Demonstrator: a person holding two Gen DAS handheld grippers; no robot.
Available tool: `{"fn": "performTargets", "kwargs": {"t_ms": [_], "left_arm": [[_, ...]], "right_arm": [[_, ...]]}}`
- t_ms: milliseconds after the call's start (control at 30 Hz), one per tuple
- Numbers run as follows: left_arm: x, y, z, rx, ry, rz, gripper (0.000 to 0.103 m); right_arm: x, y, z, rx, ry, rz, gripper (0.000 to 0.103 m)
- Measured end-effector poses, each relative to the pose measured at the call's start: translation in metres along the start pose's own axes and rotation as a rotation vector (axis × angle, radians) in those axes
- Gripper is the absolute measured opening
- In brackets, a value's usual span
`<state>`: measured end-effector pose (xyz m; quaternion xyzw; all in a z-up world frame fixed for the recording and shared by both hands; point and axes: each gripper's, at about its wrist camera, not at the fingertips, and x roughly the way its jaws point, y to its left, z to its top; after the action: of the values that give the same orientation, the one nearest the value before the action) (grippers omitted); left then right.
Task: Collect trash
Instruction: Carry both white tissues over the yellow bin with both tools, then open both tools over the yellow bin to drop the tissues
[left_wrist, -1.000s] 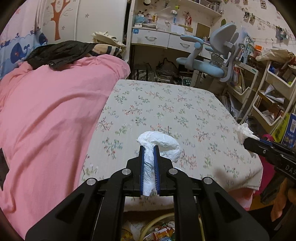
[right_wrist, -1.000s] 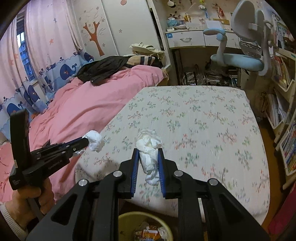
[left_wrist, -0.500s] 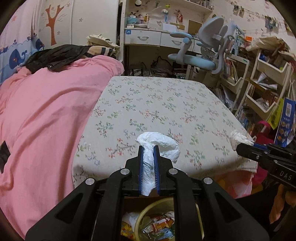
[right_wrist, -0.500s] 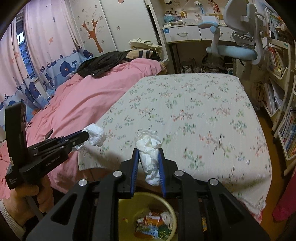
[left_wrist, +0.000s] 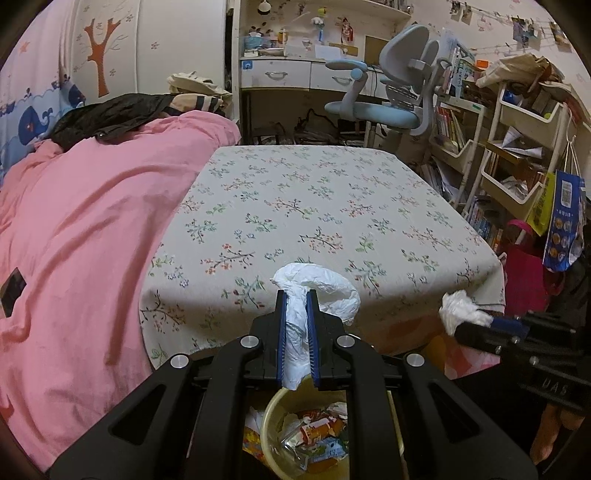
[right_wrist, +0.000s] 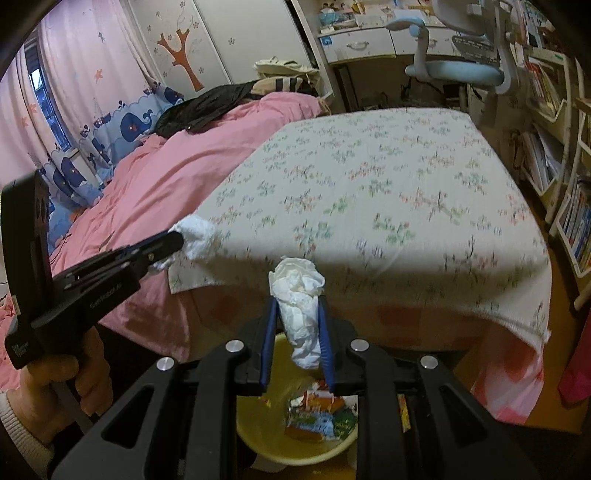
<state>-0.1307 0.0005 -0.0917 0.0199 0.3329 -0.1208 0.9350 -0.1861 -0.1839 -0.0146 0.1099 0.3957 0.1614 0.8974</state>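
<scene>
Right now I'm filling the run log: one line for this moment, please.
left gripper: shut on tissue wad | right gripper: shut on crumpled tissue | both above yellow bin | not released

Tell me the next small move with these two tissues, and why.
Probably open both grippers. The left gripper is shut on a tissue, the right gripper on another tissue, and the yellow bin, already holding wrappers, sits right below both, so the tissues should drop in.
</scene>
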Motion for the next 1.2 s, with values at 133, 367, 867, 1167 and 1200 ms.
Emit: {"fn": "performTargets", "kwargs": {"t_ms": [133,367,867,1167,1200], "left_arm": [[-0.004,-0.003,-0.006,0.004,0.004,-0.003,0.009],[-0.01,-0.007,-0.014,0.012,0.01,-0.007,0.009],[-0.014,-0.014,-0.032,0.018,0.053,-0.012,0.01],[-0.011,-0.016,-0.044,0.015,0.113,0.005,0.01],[-0.01,-0.015,-0.045,0.011,0.118,0.005,0.01]], "right_arm": [[0.002,0.006,-0.011,0.001,0.03,0.002,0.023],[0.007,0.012,-0.02,-0.005,0.068,0.001,0.024],[0.01,0.015,-0.029,-0.003,0.11,-0.012,0.024],[0.015,0.015,-0.036,0.002,0.156,-0.017,0.025],[0.015,0.015,-0.036,0.002,0.16,-0.017,0.025]]}}
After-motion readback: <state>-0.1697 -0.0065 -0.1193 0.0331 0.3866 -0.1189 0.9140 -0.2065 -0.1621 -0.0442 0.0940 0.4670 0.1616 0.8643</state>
